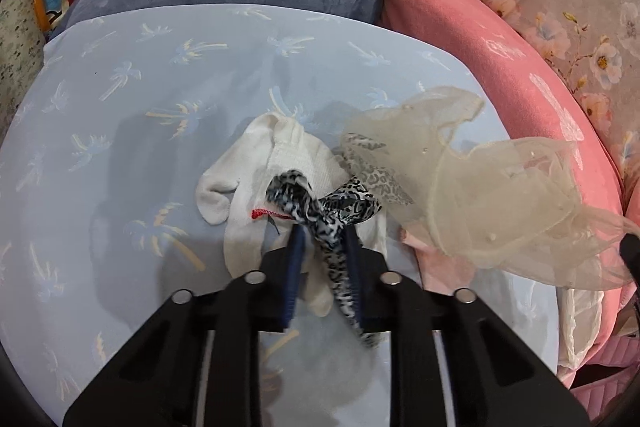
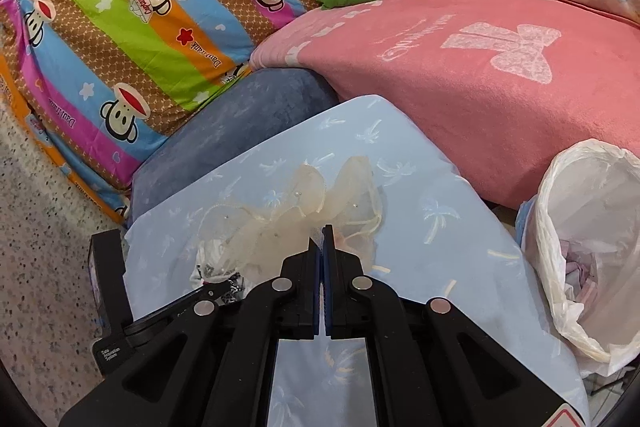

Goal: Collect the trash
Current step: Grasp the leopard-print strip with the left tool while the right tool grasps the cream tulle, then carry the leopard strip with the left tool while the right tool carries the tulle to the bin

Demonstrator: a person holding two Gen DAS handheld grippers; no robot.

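Gripping is under way on both sides, so the step in hand looks like the pick-up stage of collecting scraps from the pale blue palm-print cloth (image 1: 120, 107).

The left gripper (image 1: 322, 231) has its blue-padded fingers (image 1: 297, 247) drawn narrow around a twisted black-and-white leopard-print strip of fabric (image 1: 320, 211), which runs between the pads and trails back toward the camera at 6 o'clock. Under it, at about 9 o'clock of the tips, lies a white knitted sock (image 1: 244, 187), not gripped.

The right gripper (image 2: 322, 239) has its jaws pressed fully together on the edge of a sheer cream tulle piece with small beads (image 2: 288, 223), which billows away from the tips toward 11 o'clock; in the left wrist view the same tulle (image 1: 480, 187) hangs lifted at 3 o'clock.

A white plastic bag (image 2: 560, 187), mouth open with scraps inside, sits at 3 o'clock in the right wrist view, just beside a pink plush blanket (image 2: 440, 99). The next move probably calls for carrying the tulle over that mouth and letting go; snagging on the leopard strip is the risk.
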